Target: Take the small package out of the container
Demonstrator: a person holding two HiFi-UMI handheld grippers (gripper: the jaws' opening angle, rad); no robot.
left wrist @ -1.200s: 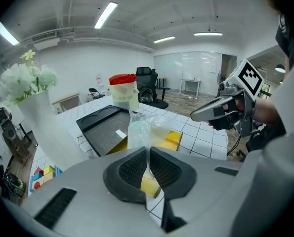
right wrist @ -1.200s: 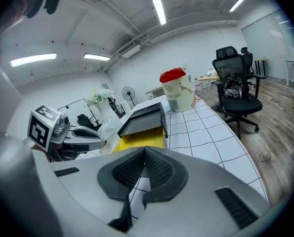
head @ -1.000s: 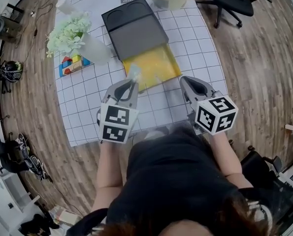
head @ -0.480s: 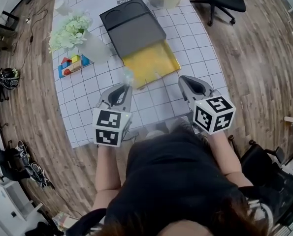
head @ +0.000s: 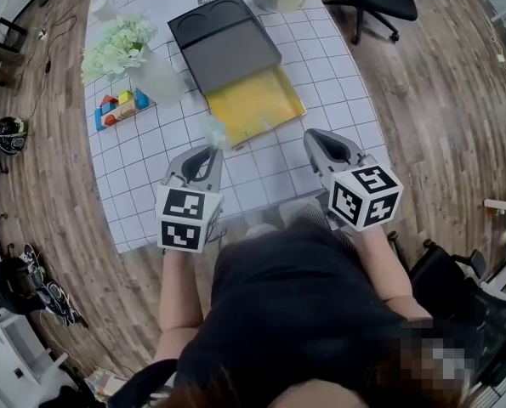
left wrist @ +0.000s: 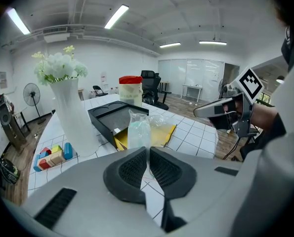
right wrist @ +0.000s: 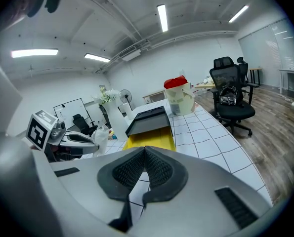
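1. The small package [left wrist: 139,130], a clear bag with pale green contents, is pinched by its lower edge between the almost closed jaws of the left gripper [left wrist: 147,151].
2. Its long axis is carried along the line of the jaws. In the left gripper view it stands up from the tips, and in the head view it is pointed away from the person, toward the container [head: 224,42].
3. The package is held above the gridded table [head: 146,164], just by the near left corner of the yellow tray [head: 254,104] that is drawn out of the container.
4. The jaws of the right gripper [right wrist: 143,151] are pressed together with nothing between them.
5. One second ago the package was seen overlapping the tray's near edge. It has since been drawn back slightly toward the person with the left gripper, and the grip is unchanged.
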